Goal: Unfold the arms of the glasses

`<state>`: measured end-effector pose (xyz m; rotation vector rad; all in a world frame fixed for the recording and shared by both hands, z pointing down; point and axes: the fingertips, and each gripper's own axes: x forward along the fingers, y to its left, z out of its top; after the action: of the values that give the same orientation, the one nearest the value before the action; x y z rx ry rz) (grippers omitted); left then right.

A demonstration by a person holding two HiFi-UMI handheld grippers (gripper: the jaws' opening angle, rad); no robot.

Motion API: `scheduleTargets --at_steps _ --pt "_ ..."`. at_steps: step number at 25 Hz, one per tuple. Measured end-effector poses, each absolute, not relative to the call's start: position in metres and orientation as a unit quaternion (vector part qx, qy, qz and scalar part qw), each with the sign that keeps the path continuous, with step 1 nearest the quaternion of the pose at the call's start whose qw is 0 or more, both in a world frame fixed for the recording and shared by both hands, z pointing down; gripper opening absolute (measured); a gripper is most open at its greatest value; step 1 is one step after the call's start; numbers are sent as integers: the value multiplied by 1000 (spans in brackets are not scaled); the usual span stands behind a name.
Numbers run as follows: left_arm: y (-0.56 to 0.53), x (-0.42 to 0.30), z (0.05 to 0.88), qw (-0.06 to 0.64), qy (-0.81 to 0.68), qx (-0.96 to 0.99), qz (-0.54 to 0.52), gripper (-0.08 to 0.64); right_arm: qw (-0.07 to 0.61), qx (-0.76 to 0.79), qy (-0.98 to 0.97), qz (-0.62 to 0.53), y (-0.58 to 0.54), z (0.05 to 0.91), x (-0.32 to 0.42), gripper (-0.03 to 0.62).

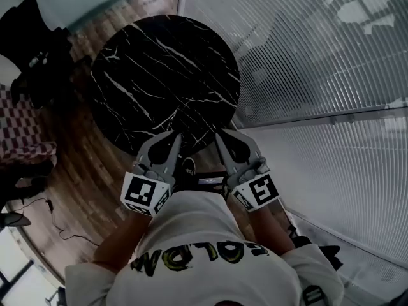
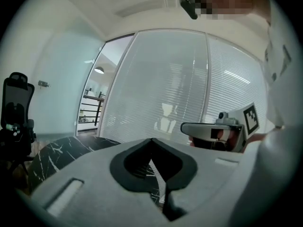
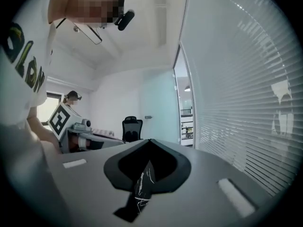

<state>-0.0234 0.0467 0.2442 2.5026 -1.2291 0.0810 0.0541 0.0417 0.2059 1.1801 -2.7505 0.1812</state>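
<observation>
No glasses show in any view. The round black marble table (image 1: 166,75) lies bare below me. My left gripper (image 1: 177,134) and right gripper (image 1: 220,134) are held side by side close to my chest, over the table's near edge, both pointing forward. The left gripper (image 2: 151,140) has its jaws met at the tips with nothing between them. The right gripper (image 3: 150,141) is likewise shut and empty. Each gripper view catches the other gripper beside it: the right gripper (image 2: 213,131) and the left gripper (image 3: 78,129). Marble shows through the gaps behind the jaws.
A glass wall with white blinds (image 1: 306,56) runs along the right. A black office chair (image 1: 32,43) stands at the far left on the wooden floor (image 1: 76,171). A checkered seat (image 1: 19,132) and a loose cable (image 1: 51,215) are at the left.
</observation>
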Motion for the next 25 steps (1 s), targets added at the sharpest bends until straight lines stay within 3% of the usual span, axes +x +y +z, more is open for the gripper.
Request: scheduleTargets --at_steps 10,25 --pt "56 -19 179 157 -426 891 -18 3 4 363 -930 51 63 147 20 3" --pt "63 -25 173 156 -430 889 -29 3 -1 359 -932 45 62 141 8 2"
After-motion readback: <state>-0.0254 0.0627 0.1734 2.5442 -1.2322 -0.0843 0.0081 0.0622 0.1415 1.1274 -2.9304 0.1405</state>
